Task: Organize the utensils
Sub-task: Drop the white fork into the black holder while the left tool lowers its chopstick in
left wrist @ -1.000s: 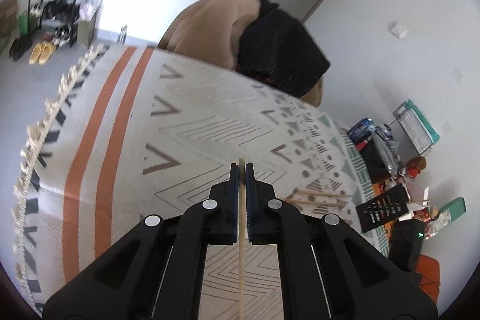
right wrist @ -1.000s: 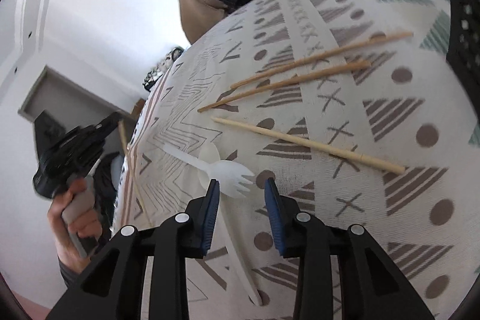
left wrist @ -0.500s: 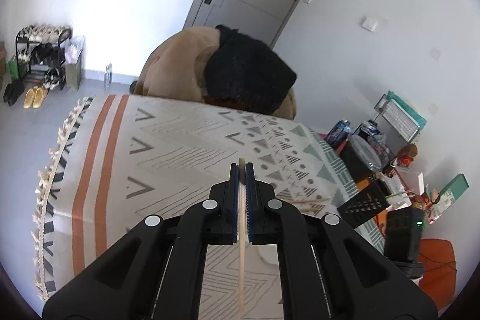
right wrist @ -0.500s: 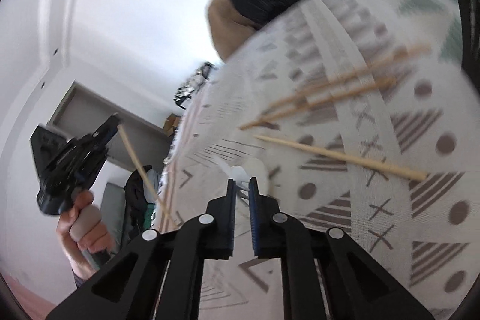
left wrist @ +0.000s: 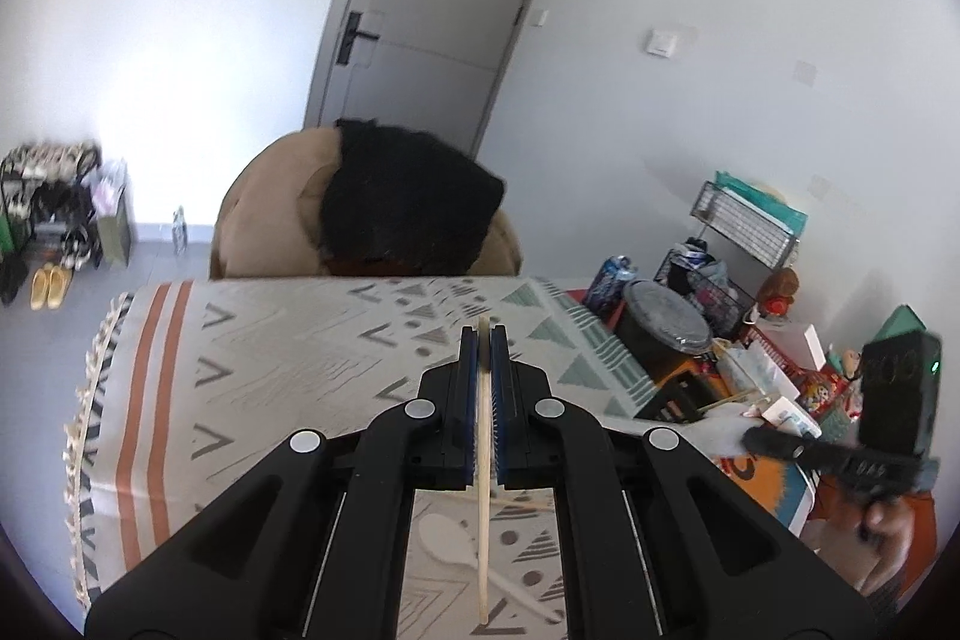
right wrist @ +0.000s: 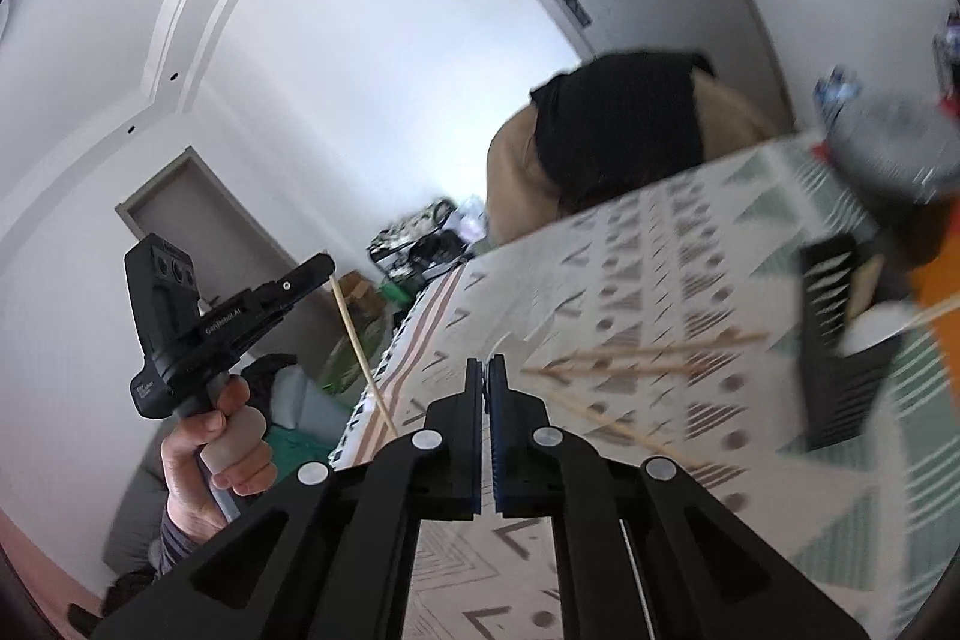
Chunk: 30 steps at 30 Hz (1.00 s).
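In the left gripper (left wrist: 483, 340), one wooden chopstick (left wrist: 483, 460), clamped tight between the pads, off the table. Long axis runs along the fingers in the left view; from the right view it hangs slanting down out of the tips. Right gripper (right wrist: 486, 370) jaws together; cannot tell if anything thin is pinched, frame is blurred. Black slotted organizer (right wrist: 840, 340) sits at the far right side of the cloth, well to the right of the held chopstick, nearer the right hand. Judgement: the stick has to swing right and tip end-first to drop in. Loose chopsticks (right wrist: 636, 358) lie on the cloth between the right gripper and the organizer, roughly parallel. White spoon (left wrist: 447, 538) is flat on the cloth under the left gripper. Surface: patterned tablecloth (left wrist: 270, 370), orange stripes, fringe edge. Beyond: tan chair (left wrist: 264, 220) with a black garment, grey door (left wrist: 432, 10), shoe rack (left wrist: 48, 196), clutter on the right.
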Available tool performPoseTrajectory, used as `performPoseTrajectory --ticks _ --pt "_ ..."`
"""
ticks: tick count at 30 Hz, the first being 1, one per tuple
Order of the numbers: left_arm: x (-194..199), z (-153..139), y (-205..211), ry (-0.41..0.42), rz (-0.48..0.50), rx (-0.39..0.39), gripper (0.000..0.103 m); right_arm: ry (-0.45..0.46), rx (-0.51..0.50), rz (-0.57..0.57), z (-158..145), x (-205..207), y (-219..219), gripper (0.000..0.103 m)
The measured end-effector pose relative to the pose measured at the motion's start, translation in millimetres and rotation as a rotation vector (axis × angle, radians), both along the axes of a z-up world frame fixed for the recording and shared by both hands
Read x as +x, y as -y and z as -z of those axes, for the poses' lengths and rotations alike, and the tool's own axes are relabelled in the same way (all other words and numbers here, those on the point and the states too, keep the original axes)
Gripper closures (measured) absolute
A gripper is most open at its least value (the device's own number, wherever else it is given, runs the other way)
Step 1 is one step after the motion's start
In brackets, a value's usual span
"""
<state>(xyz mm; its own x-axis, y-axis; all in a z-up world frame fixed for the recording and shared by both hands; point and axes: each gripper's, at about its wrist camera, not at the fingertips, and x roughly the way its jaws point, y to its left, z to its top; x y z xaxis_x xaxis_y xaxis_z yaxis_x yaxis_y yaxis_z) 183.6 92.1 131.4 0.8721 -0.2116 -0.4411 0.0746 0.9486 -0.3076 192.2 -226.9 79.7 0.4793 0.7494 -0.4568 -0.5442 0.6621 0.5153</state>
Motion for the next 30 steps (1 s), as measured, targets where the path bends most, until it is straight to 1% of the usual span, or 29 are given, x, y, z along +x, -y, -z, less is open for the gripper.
performPoseTrajectory --ticks 7,11,14,16,20,28,30 --pt "4.3 -21.1 40.8 0.049 0.049 0.031 0.098 0.05 -0.1 0.085 -46.2 -3.9 53.1 0.1" --pt "8.4 -28.5 60.7 0.07 0.068 0.05 0.098 0.056 -0.163 0.118 -66.3 -3.6 74.8 0.1" --pt "13.3 -32.2 75.3 0.08 0.082 0.057 0.098 0.058 -0.214 0.13 -75.7 -4.2 84.6 0.1" --pt "16.3 -33.8 85.5 0.089 0.091 0.065 0.098 0.062 -0.244 0.137 -77.2 -2.9 87.7 0.1" --pt "21.8 -36.7 102.7 0.104 0.109 0.069 0.098 0.03 -0.308 0.14 -79.2 5.1 96.7 0.099" --pt "30.9 -39.0 132.4 0.153 0.127 0.083 0.098 -0.092 -0.396 0.074 -64.9 43.9 85.1 0.099" --pt "34.0 -39.6 139.2 0.165 0.131 0.09 0.098 -0.105 -0.414 0.076 -62.1 53.6 80.9 0.099"
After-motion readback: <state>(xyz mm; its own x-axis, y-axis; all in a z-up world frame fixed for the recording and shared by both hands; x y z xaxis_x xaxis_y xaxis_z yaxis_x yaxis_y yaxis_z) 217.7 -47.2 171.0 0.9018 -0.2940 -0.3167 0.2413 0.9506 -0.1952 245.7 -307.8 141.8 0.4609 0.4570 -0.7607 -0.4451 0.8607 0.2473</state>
